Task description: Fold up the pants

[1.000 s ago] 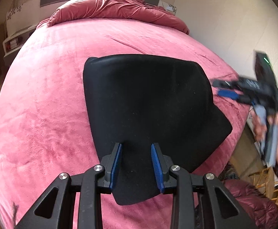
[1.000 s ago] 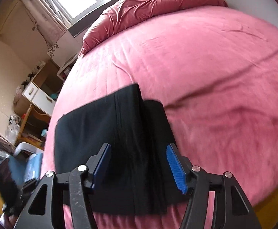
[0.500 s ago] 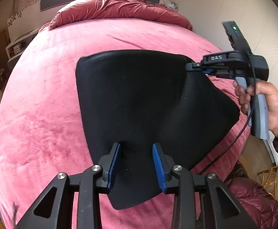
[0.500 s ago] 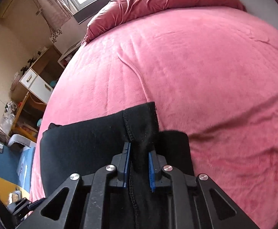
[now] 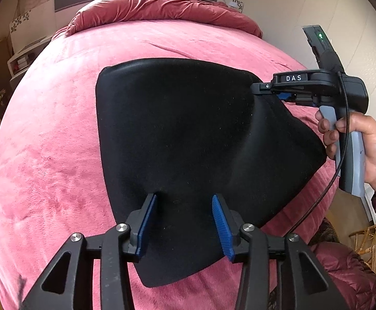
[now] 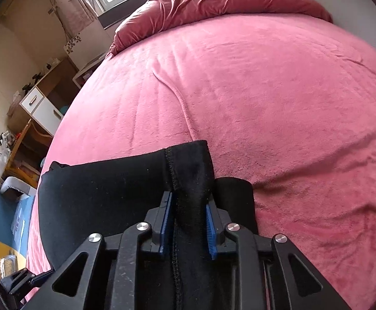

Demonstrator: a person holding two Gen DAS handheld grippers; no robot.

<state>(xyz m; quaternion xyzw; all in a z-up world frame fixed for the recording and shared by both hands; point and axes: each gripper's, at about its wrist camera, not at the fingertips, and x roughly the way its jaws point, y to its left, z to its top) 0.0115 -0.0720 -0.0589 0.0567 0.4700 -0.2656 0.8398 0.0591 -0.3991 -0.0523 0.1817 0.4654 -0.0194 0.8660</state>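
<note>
Black pants point(image 5: 177, 134) lie partly folded on the pink bed point(image 5: 48, 139). My left gripper point(image 5: 184, 206) is open, its blue pads either side of the near edge of the cloth, which rises a little between them. My right gripper point(image 6: 186, 206) is shut on a seamed corner of the pants point(image 6: 188, 162) and lifts it off the bed. In the left wrist view the right gripper point(image 5: 268, 90) pinches the far right corner, and the cloth slopes up to it.
A crumpled red duvet point(image 5: 157, 2) lies at the head of the bed. The white wall point(image 5: 304, 7) runs along the right side. A desk with a white drawer point(image 6: 40, 108) stands left of the bed. A wooden chair point(image 5: 368, 242) stands by the bed's near right corner.
My right gripper came down onto the far right corner of the pants, shut on it, and now lifts it. My left gripper has stayed open at the near edge, a little wider.
</note>
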